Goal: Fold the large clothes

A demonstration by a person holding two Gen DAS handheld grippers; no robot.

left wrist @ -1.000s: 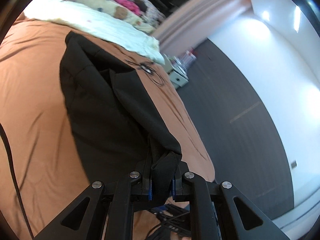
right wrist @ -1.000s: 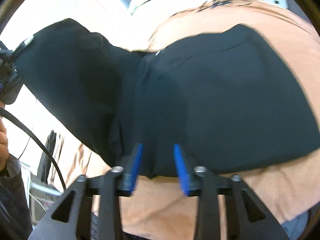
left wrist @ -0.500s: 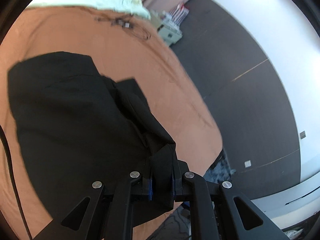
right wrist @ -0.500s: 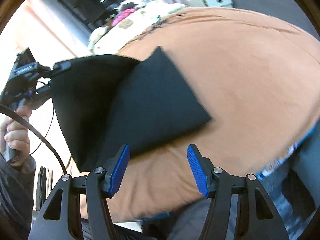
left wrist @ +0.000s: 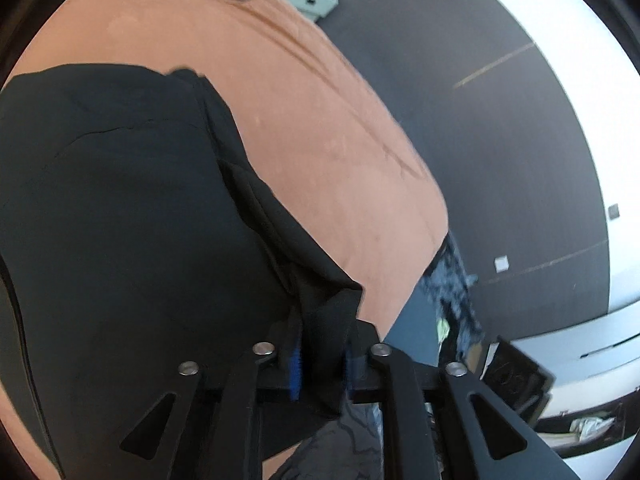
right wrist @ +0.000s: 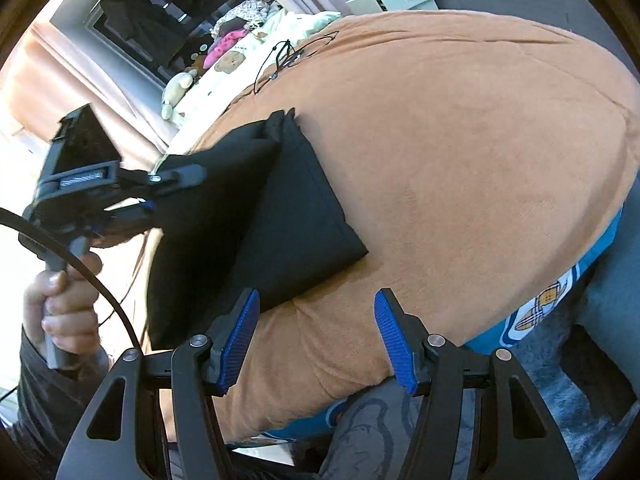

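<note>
We lose the black garment (left wrist: pixel 120 240) at the left and bottom edges of the left wrist view, and its pinched corner hides the blue pads there, so we cannot tell whether they press it. In the right wrist view, the left gripper (right wrist: pixel 150 194) has its fingers buried in the cloth at the left of the frame. The person's hand (right wrist: pixel 60 300) runs off the lower left. The pile of soft toys (right wrist: pixel 224 52) at upper left is too small to sort out.

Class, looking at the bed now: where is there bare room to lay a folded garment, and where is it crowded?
Free: the orange cover between the black garment and the bed's edge. Crowded: the head end, with a tangled cable, pillows and soft toys.
</note>
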